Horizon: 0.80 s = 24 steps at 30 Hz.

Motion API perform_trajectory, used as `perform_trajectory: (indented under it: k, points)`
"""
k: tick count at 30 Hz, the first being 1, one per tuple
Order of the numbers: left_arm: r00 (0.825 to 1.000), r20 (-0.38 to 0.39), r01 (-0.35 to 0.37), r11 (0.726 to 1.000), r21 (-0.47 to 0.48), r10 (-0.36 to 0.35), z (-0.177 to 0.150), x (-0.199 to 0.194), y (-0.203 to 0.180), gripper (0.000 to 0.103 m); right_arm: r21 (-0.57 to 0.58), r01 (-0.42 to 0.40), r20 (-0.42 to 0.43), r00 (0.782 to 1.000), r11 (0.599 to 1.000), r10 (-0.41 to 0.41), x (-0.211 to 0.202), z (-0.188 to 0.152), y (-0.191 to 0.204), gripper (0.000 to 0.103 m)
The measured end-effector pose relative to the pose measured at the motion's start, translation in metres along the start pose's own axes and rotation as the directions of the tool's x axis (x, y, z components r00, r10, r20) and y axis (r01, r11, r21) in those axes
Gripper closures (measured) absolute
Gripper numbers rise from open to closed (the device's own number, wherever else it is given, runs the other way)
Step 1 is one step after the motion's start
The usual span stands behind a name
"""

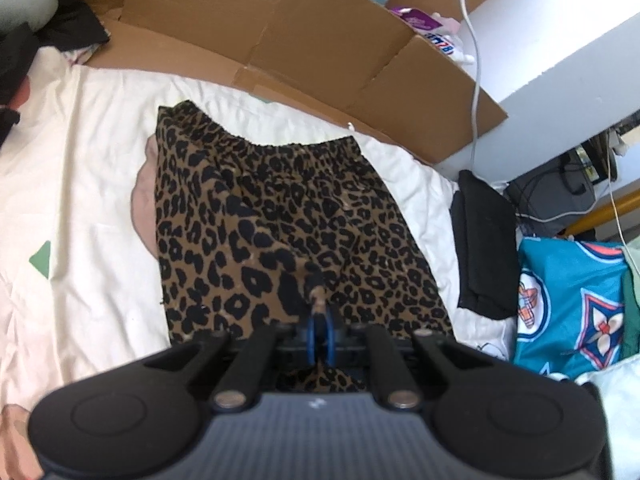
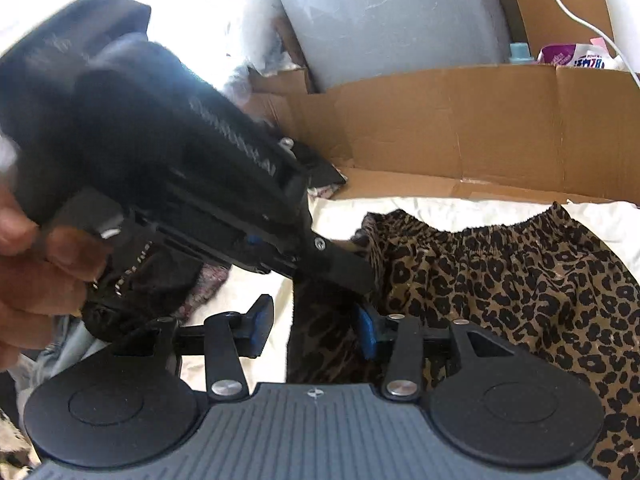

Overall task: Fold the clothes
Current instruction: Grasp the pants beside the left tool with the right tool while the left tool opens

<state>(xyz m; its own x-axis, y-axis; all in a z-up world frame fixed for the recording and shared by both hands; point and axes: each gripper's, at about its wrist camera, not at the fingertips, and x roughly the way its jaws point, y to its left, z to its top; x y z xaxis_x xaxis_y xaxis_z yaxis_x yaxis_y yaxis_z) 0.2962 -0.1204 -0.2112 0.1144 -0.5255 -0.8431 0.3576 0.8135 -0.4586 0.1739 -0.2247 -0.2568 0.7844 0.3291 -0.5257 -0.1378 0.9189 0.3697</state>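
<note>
On bed — left tongs (image 1: pixel 320 330) pinch leopard garment (image 1: pixel 280 216).

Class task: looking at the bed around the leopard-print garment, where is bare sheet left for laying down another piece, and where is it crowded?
The widest bare patch of white sheet lies left of the leopard-print garment, bordered above by the cardboard. A narrower strip runs between the garment and the folded black cloth. Beyond that cloth, the teal fabric crowds the edge.

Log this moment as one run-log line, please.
left hand-held gripper: shut on leopard-print garment | right hand-held gripper: open, garment edge between pads | garment: on white bedding
</note>
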Motion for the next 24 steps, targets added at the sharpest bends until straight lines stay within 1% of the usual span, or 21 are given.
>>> perform_trajectory:
  k: [2, 3, 4, 5, 7, 10, 11, 12, 14, 16, 19, 22, 24]
  points:
    - [1.0, -0.006, -0.003, 1.0, -0.001, 0.003, 0.0, 0.001, -0.001, 0.097, 0.001, 0.019, -0.013, 1.0, 1.0, -0.019, 0.004, -0.001, -0.001, 0.055]
    - [1.0, -0.01, -0.007, 1.0, 0.006, 0.007, -0.001, 0.002, -0.004, 0.097, -0.004, 0.021, -0.02, 1.0, 1.0, -0.021, 0.006, -0.001, -0.003, 0.061]
    - [1.0, -0.014, -0.011, 1.0, 0.013, 0.011, 0.0, 0.003, -0.006, 0.097, -0.008, 0.017, -0.027, 0.999, 1.0, -0.017, 0.008, -0.001, -0.004, 0.079]
    - [1.0, -0.02, -0.015, 1.0, 0.02, 0.015, 0.0, 0.004, -0.009, 0.097, -0.011, 0.012, -0.034, 0.999, 1.0, -0.012, 0.009, -0.001, -0.005, 0.086]
    - [0.999, -0.027, -0.025, 0.999, 0.043, 0.026, 0.002, 0.004, -0.015, 0.096, -0.011, 0.015, -0.031, 0.999, 1.0, -0.015, 0.008, -0.001, -0.009, 0.096]
    - [1.0, -0.011, -0.022, 0.996, 0.083, 0.023, 0.005, 0.002, -0.025, 0.09, -0.013, 0.02, -0.027, 0.999, 1.0, -0.02, 0.003, -0.002, -0.015, 0.098]
    - [1.0, 0.004, -0.031, 0.994, 0.102, 0.031, 0.006, 0.0, -0.028, 0.089, -0.01, 0.023, -0.026, 0.999, 1.0, -0.024, 0.001, -0.003, -0.017, 0.098]
    - [0.999, 0.025, -0.044, 0.992, 0.117, 0.041, 0.006, -0.002, -0.03, 0.085, -0.006, 0.027, -0.026, 0.999, 1.0, -0.028, -0.001, -0.004, -0.02, 0.098]
    - [0.997, 0.052, -0.056, 0.992, 0.109, 0.051, 0.008, -0.005, -0.028, 0.08, 0.01, 0.039, -0.023, 0.999, 0.999, -0.039, -0.005, -0.005, -0.026, 0.099]
    - [0.995, 0.064, -0.078, 0.993, 0.09, 0.073, 0.008, -0.004, -0.022, 0.079, 0.033, 0.047, -0.015, 0.999, 0.998, -0.047, -0.012, -0.005, -0.034, 0.099]
    - [0.99, 0.055, -0.135, 0.988, 0.073, 0.131, 0.006, 0.003, -0.011, 0.079, 0.084, 0.055, -0.009, 0.998, 0.995, -0.055, -0.018, -0.003, -0.05, 0.1]
    - [0.987, 0.028, -0.159, 0.986, 0.046, 0.158, 0.001, 0.013, 0.003, 0.079, 0.136, 0.059, -0.002, 0.998, 0.989, -0.06, -0.029, -0.006, -0.068, 0.101]
    - [0.984, 0.011, -0.181, 0.983, 0.044, 0.181, -0.003, 0.02, 0.011, 0.078, 0.168, 0.066, 0.004, 0.998, 0.984, -0.067, -0.035, -0.011, -0.08, 0.101]
